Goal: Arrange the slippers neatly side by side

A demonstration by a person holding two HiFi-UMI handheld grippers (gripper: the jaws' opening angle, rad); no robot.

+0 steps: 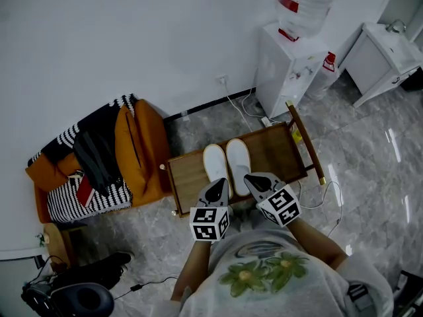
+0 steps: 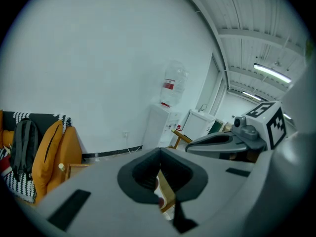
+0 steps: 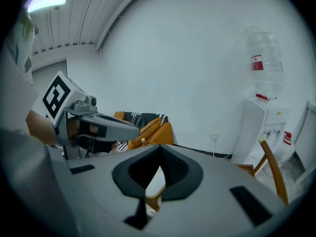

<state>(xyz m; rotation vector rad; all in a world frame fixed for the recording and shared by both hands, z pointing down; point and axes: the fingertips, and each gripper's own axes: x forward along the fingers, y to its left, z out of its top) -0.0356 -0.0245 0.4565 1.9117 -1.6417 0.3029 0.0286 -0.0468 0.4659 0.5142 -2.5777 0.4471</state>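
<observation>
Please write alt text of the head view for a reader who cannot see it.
Two white slippers lie side by side on a low wooden stand. The left tool and right tool, both shut and empty, are held by their near ends.

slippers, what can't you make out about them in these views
- Heel ends of the slippers: in the head view, partly covered by the left gripper and right gripper.
- Whether the two touch: too small to tell in the head view.
- Their layout: each gripper view shows only a white sliver below the shut jaws. The gripper bodies block the rest.
</observation>
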